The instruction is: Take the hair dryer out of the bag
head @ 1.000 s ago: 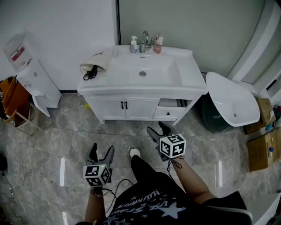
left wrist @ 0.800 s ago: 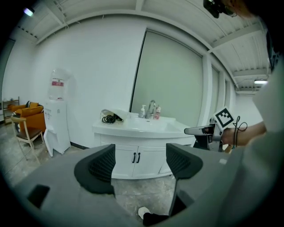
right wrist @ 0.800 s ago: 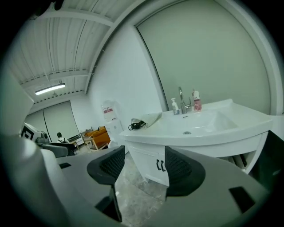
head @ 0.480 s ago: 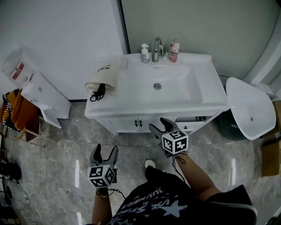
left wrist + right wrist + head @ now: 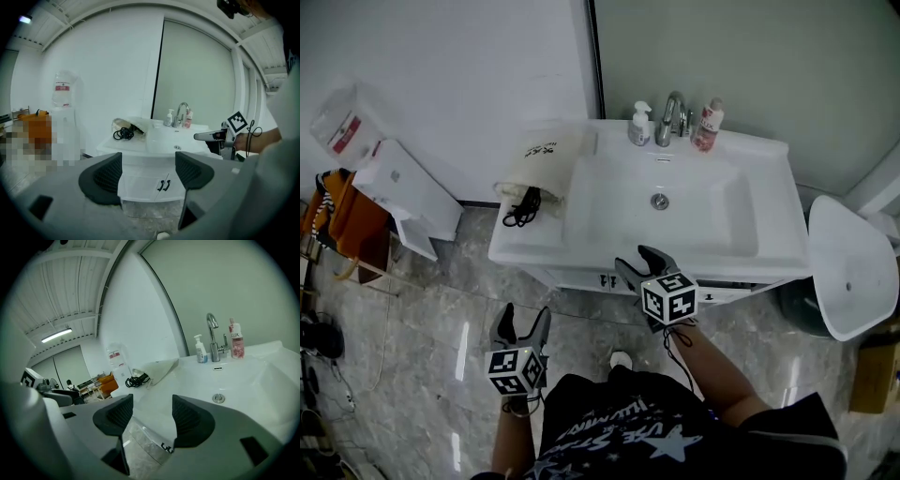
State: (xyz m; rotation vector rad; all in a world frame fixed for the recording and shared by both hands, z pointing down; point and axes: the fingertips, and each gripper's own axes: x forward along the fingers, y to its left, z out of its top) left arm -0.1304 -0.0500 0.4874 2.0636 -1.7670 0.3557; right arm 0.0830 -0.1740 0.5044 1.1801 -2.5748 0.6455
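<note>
Jaws of both grippers stand apart and hold nothing. On the left gripper (image 5: 522, 314) I see only the bench front and floor between the two pads (image 5: 100, 177). On the right gripper (image 5: 636, 262) the jaws have just been closing a little, but the gap is wide and only the bench top shows through it.

The bag (image 5: 548, 159) lies on the left end of the bench (image 5: 517, 251), beside the basin (image 5: 661, 202). Its long axis runs from far to near: the closed end is toward the wall, and the open mouth faces the near edge. A black cord (image 5: 522, 208) spills out of this mouth in a bundle. The hair dryer itself I cannot see; I judge it is inside the bag, behind the cord.

From the left gripper the mouth of the bag is almost straight ahead, farther and higher, with the bench edge between them (image 5: 125, 134). From the right gripper, which is already at the near edge of the bench in front of the basin, the bag lies to the left and a little farther (image 5: 159, 367). So the right gripper is closer to the bench, but the left one is better in line with the mouth. Neither gripper touches the bag or the cord, and I judge the reach is not yet finished.
</note>
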